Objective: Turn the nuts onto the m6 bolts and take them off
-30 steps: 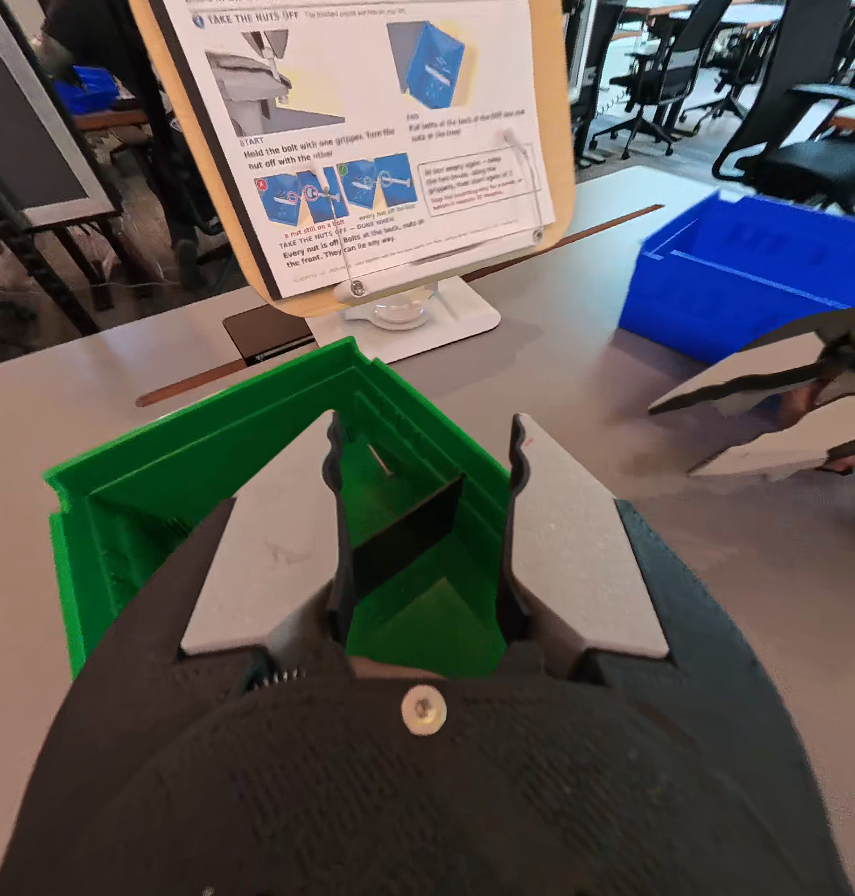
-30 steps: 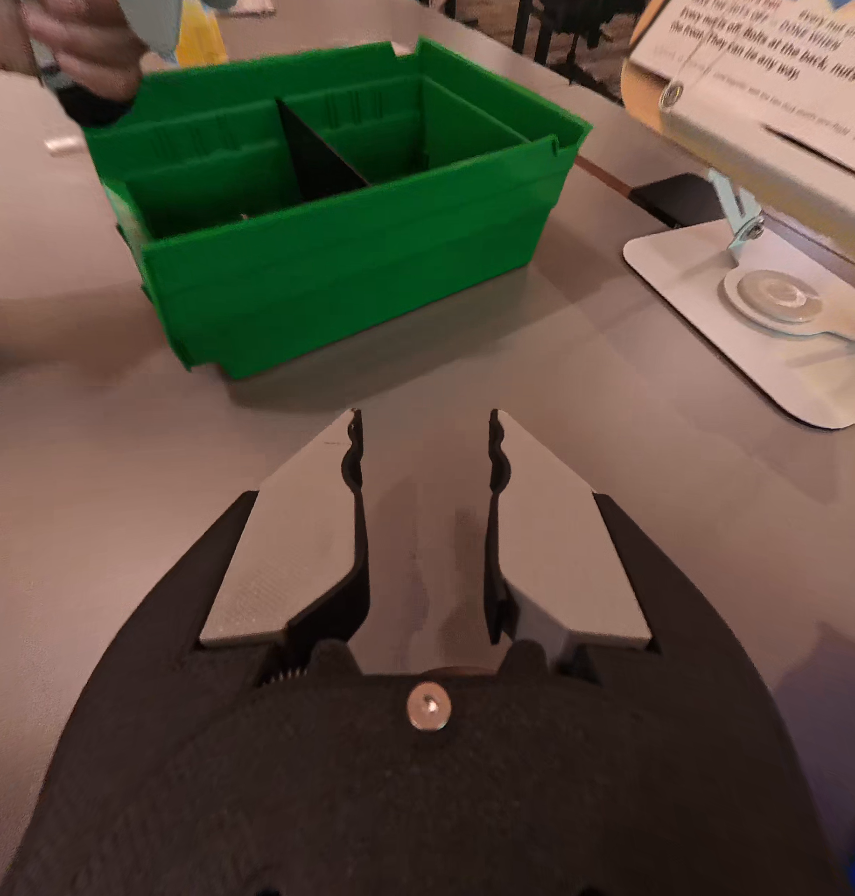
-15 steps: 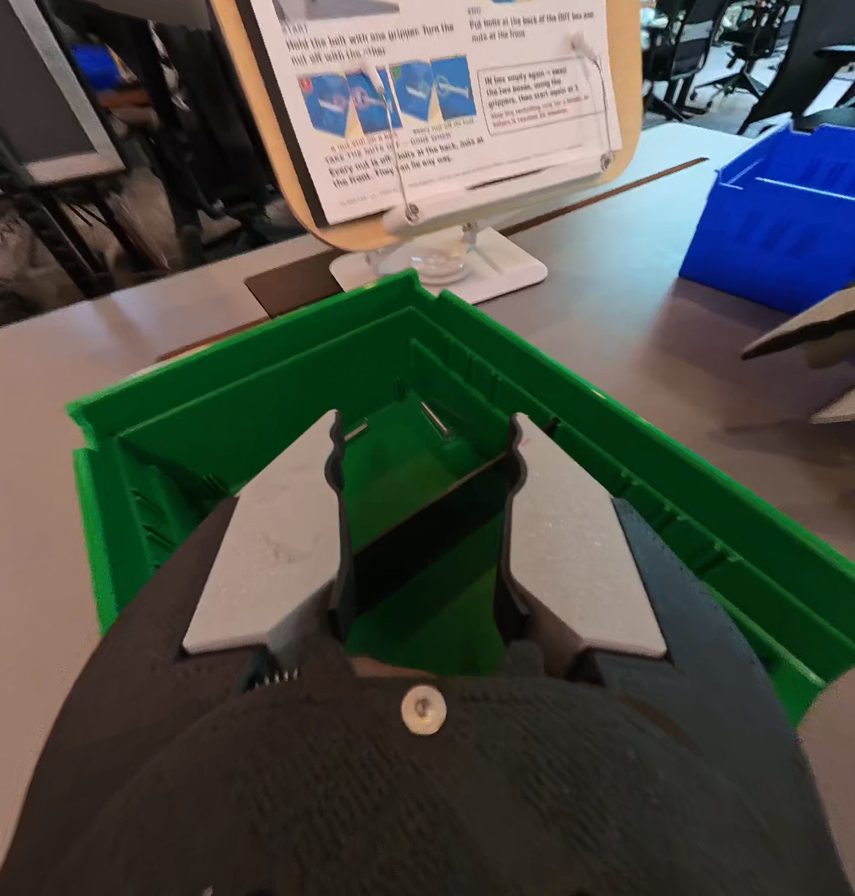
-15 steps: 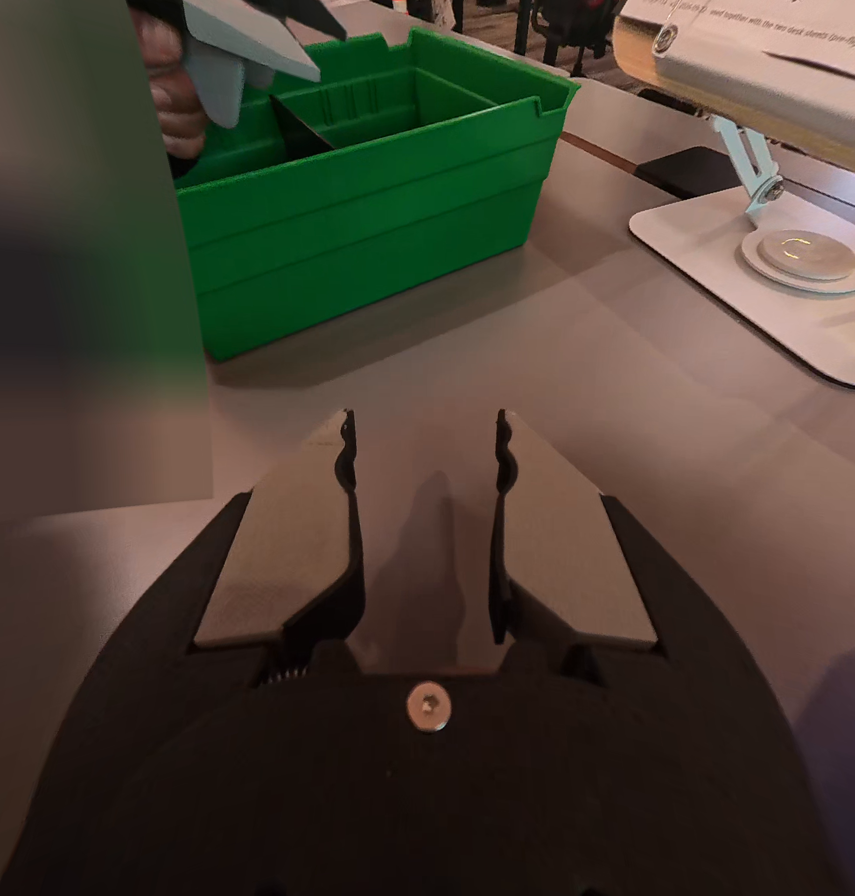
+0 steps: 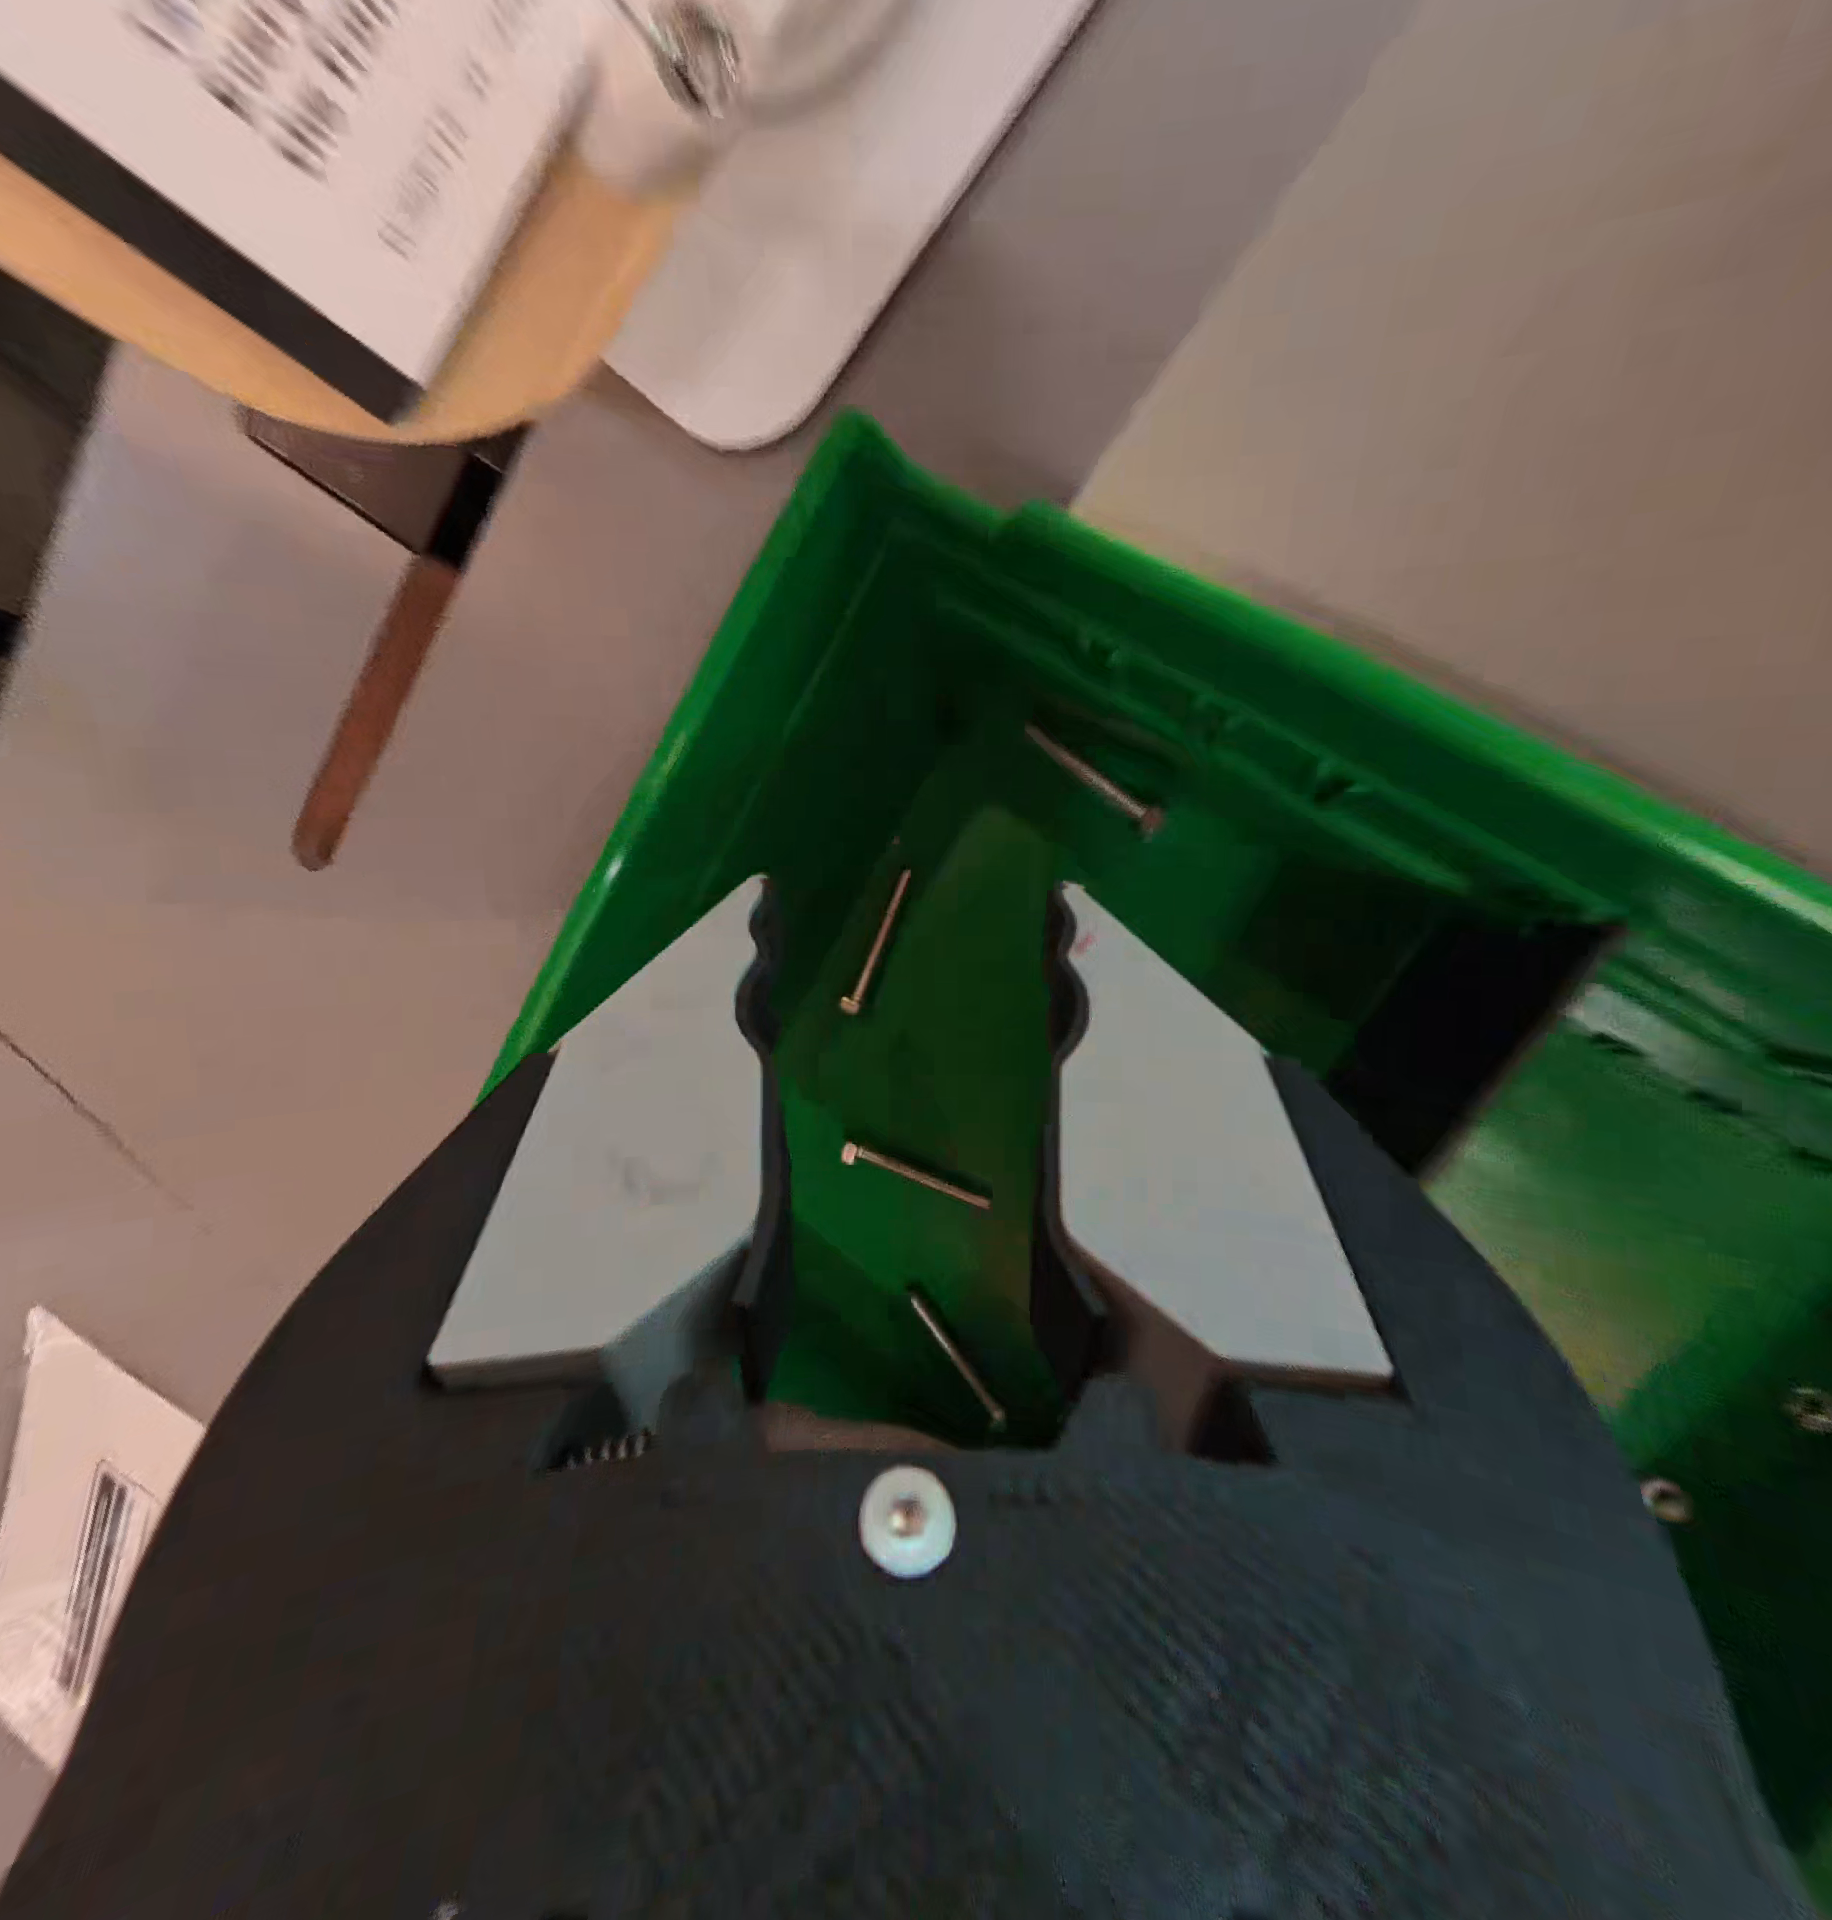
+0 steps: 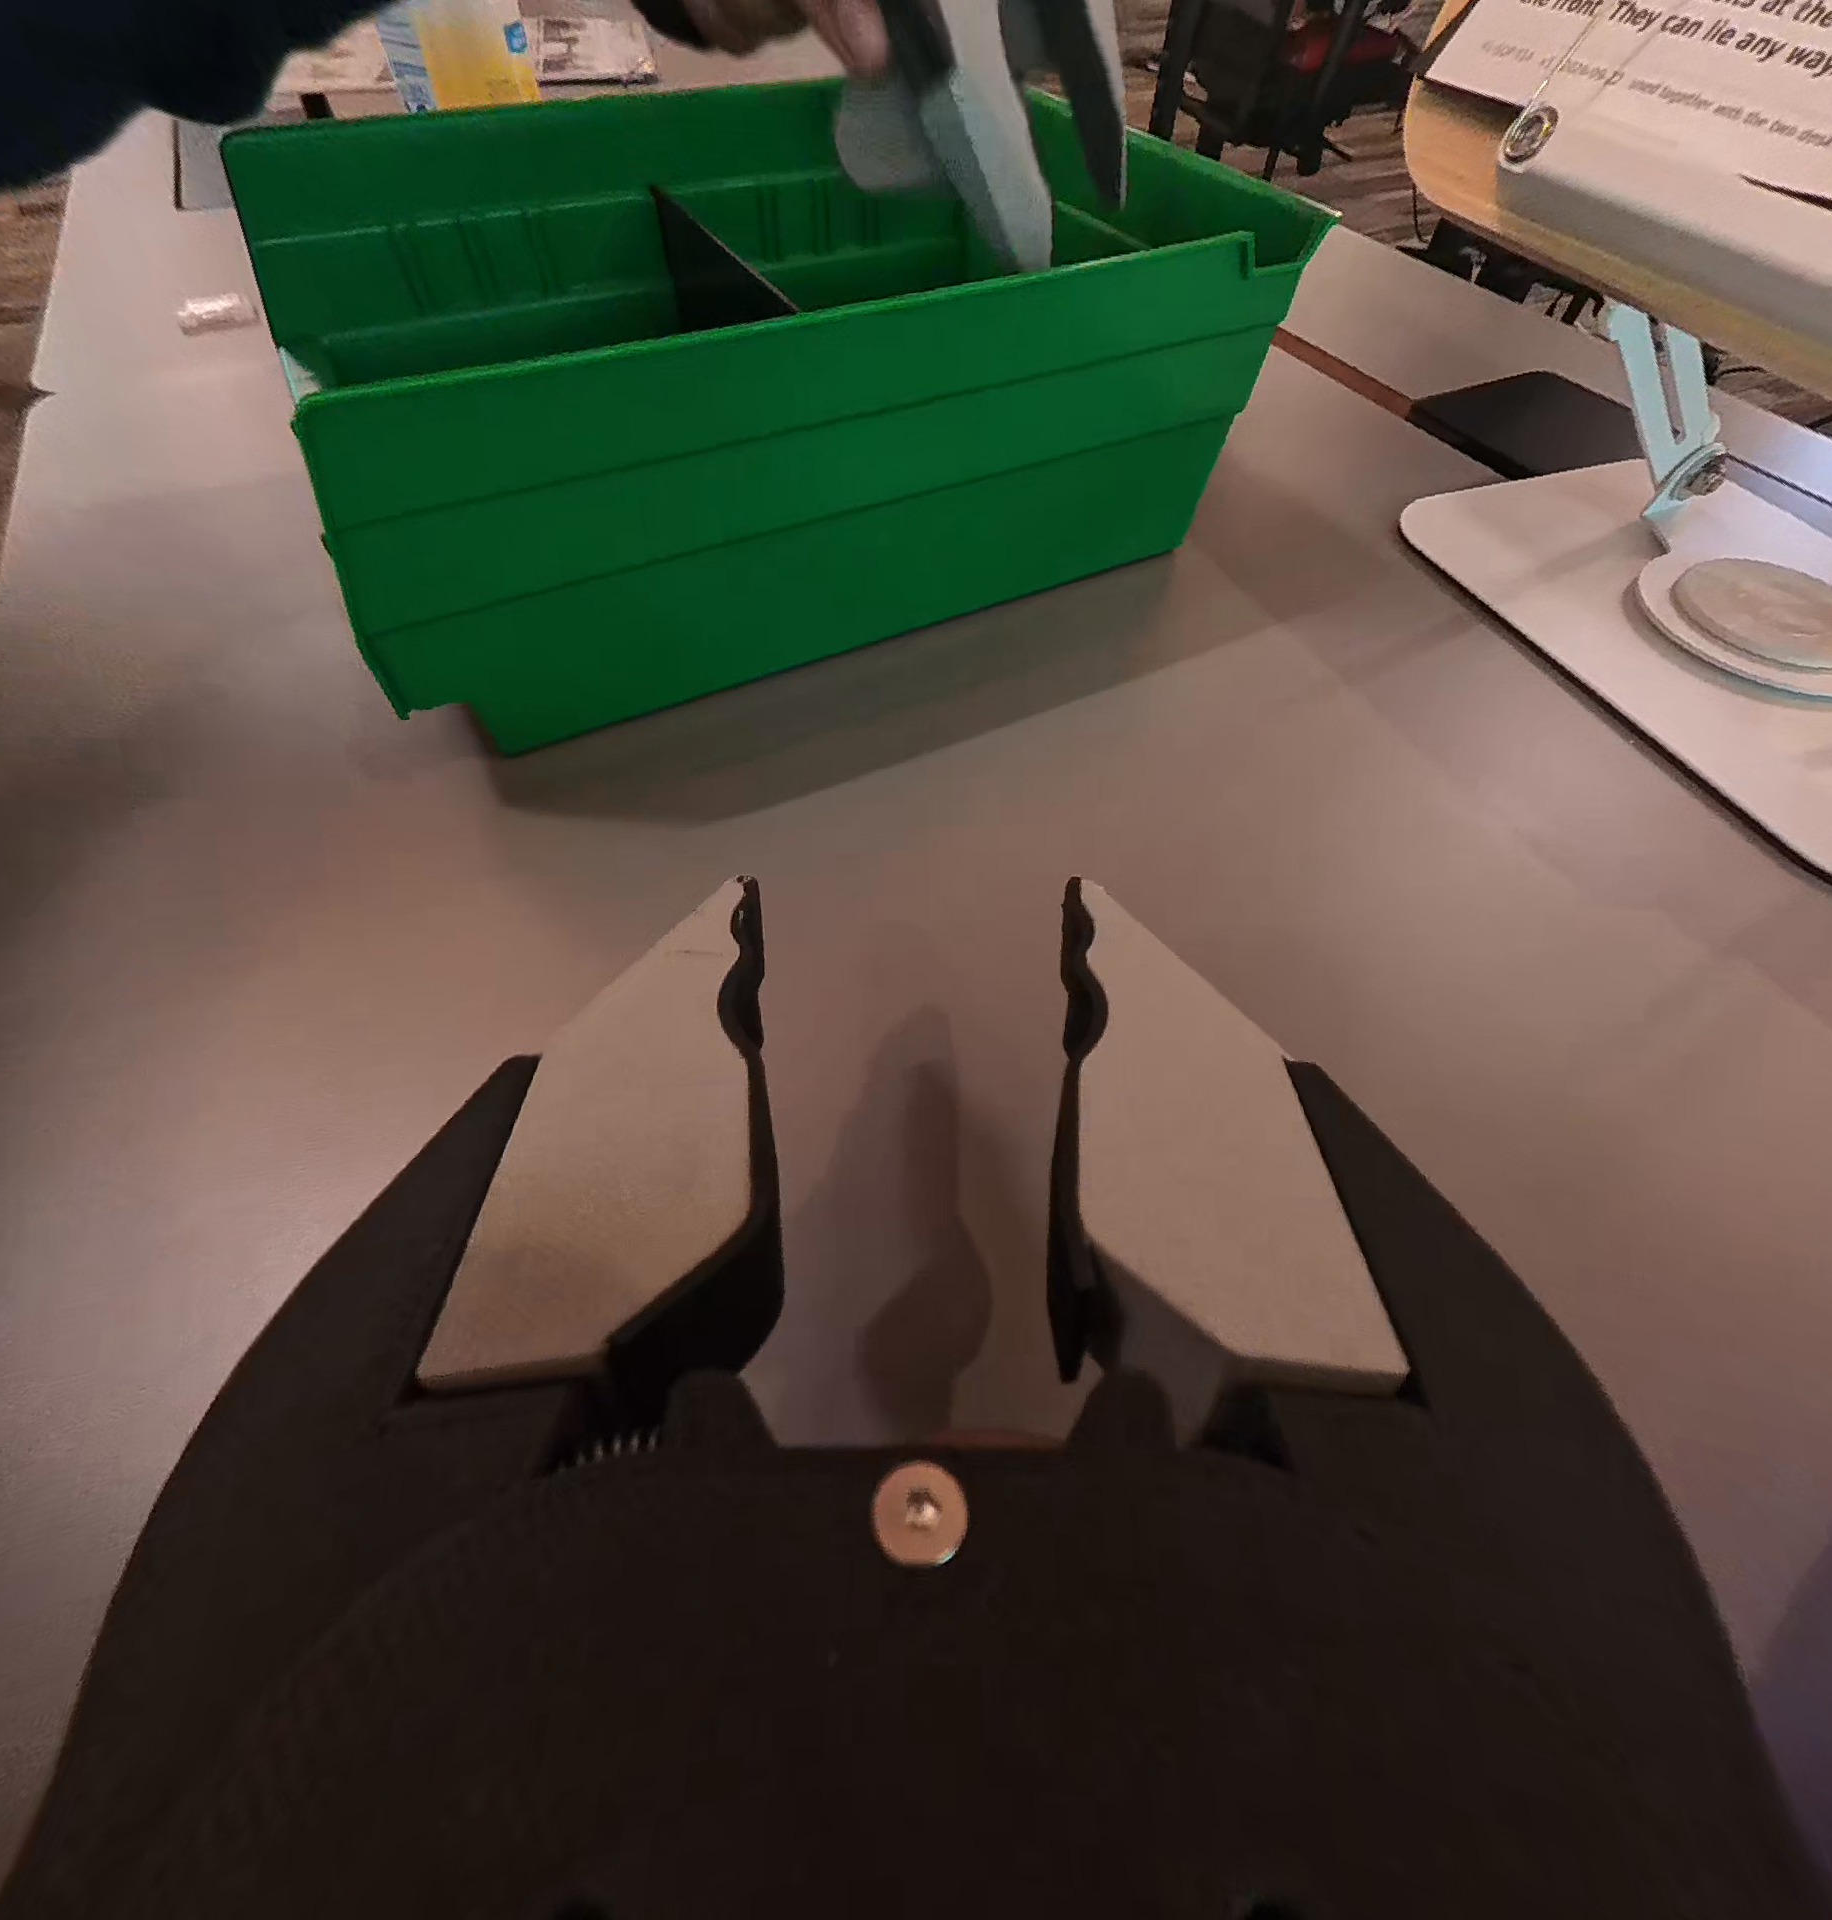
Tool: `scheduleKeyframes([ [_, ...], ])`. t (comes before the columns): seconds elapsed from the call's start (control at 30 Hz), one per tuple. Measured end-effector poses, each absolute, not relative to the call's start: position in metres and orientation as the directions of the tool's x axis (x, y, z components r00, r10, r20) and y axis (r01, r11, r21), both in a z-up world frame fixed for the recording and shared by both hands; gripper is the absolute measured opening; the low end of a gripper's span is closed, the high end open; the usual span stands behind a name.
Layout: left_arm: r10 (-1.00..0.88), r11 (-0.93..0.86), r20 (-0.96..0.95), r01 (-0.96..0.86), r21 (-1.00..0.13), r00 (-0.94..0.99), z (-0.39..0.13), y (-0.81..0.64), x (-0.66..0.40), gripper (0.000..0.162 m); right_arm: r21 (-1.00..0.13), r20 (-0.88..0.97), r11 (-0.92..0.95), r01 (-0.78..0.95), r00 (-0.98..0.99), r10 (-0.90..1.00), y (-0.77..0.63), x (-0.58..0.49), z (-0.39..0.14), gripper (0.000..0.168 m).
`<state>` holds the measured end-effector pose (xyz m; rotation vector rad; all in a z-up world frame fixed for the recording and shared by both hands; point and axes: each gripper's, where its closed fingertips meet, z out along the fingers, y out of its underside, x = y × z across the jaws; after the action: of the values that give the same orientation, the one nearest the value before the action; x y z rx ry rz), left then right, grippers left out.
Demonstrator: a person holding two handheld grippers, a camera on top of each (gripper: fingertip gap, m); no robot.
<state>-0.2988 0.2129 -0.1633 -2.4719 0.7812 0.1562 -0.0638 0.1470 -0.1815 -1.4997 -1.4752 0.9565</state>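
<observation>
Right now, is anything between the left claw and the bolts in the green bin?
Nothing visible. The left claw is open and pointed down into the green bin, in the compartment on the near side of the black divider. Four bolts lie loose on its floor; one shows between the fingers, uncovered.

Green bin with a black divider; brass-toned bolts on its green floor. Grippers black with grey fingers. Table grey-beige; white stand at 2 o'clock, tan-edged board.
</observation>
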Motion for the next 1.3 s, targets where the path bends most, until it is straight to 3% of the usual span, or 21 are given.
scheduleKeyframes([
  [0.03, -0.512, -0.708, -0.256, -0.571, -0.416, 0.82, -0.178, 0.216, -0.304, 0.045, -0.924, 0.021, 0.005, 0.383, 0.036, 0.999, 0.147, -0.064, -0.18, 0.055],
  [0.1, -0.534, -0.742, -0.248, -0.588, -0.321, 0.808, -0.204, 0.219, -0.312, 0.041, -0.925, 0.031, 0.012, 0.38, 0.044, 0.999, 0.147, -0.063, -0.178, 0.055],
  [0.23, -0.586, -0.757, -0.286, -0.639, -0.141, 0.758, -0.237, 0.217, -0.333, 0.006, -0.935, 0.049, 0.026, 0.353, 0.058, 0.997, 0.149, -0.06, -0.169, 0.054],
  [0.33, -0.621, -0.715, -0.321, -0.685, -0.14, 0.715, -0.237, 0.22, -0.334, 0.004, -0.94, 0.045, 0.021, 0.34, 0.062, 0.997, 0.15, -0.058, -0.164, 0.053],
  [0.53, -0.571, -0.777, -0.247, -0.613, -0.142, 0.783, -0.237, 0.211, -0.33, 0.004, -0.94, 0.02, 0.001, 0.342, 0.052, 0.998, 0.148, -0.058, -0.165, 0.051],
  [0.67, -0.502, -0.793, -0.241, -0.553, -0.254, 0.83, -0.214, 0.204, -0.327, 0.004, -0.938, 0.028, 0.008, 0.346, 0.053, 0.998, 0.15, -0.058, -0.165, 0.05],
  [0.8, -0.475, -0.703, -0.249, -0.534, -0.469, 0.844, -0.163, 0.198, -0.305, 0.004, -0.932, -0.037, -0.033, 0.361, -0.004, 0.999, 0.145, -0.059, -0.169, 0.05],
  [1.0, -0.572, -0.313, -0.121, -0.352, -0.882, 0.811, -0.067, 0.166, -0.181, 0.004, -0.958, -0.196, -0.163, 0.236, -0.123, 0.973, 0.138, -0.061, -0.128, 0.036],
  [1.13, -0.568, -0.115, -0.113, -0.214, -0.97, 0.815, -0.038, 0.144, -0.115, 0.004, -0.974, -0.226, -0.218, 0.065, -0.162, 0.961, 0.14, -0.059, -0.076, 0.043],
  [1.3, -0.548, -0.061, -0.114, -0.176, -0.983, 0.828, -0.051, 0.131, -0.074, 0.004, -0.957, -0.274, -0.287, -0.037, -0.2, 0.941, 0.14, -0.057, -0.048, 0.038],
])
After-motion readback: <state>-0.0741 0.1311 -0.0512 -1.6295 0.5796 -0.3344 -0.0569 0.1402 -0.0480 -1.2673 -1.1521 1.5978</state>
